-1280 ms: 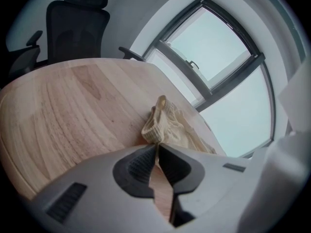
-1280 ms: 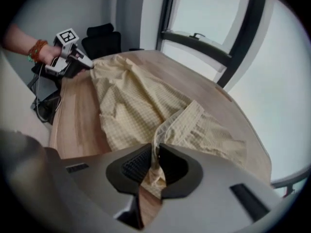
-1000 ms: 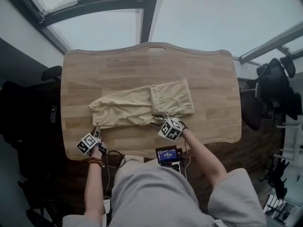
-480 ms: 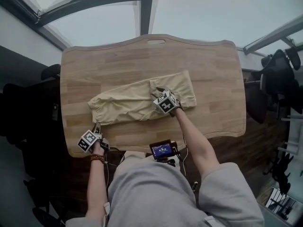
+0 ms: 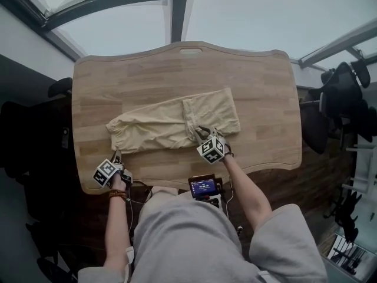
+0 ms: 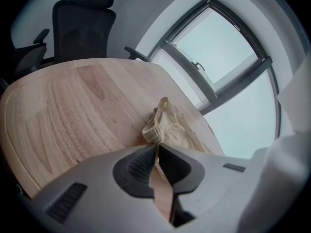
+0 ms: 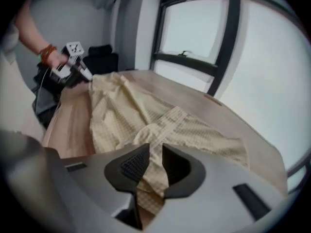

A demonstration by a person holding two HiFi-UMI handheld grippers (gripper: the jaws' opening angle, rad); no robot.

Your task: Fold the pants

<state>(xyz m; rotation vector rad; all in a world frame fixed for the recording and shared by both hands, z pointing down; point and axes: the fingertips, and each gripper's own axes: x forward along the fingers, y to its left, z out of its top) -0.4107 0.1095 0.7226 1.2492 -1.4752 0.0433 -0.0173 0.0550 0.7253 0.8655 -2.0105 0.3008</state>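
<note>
The pants lie flat across the middle of the wooden table, beige. Their right part is already doubled over, and a gathered end points to the left of the head view.

The left gripper, at the lower left of the head view, has its jaws pressed almost together. They seem to pinch the very edge of that gathered end, which bunches up right at the tips.

The right gripper sits at the near edge of the pants, just right of center. Its jaws have just been closing and now stand about half apart, with a ridge of cloth between them. They do not look clamped on it yet.

I judge the cloth light, thin and limp, with a waffle weave that should grip the pads well and drag little on the wood. It will sag and crease wherever it is unsupported. The best holds are probably at 2 points along 1 edge, on the thicker hem or band, catching every layer so the fold travels together.
</note>
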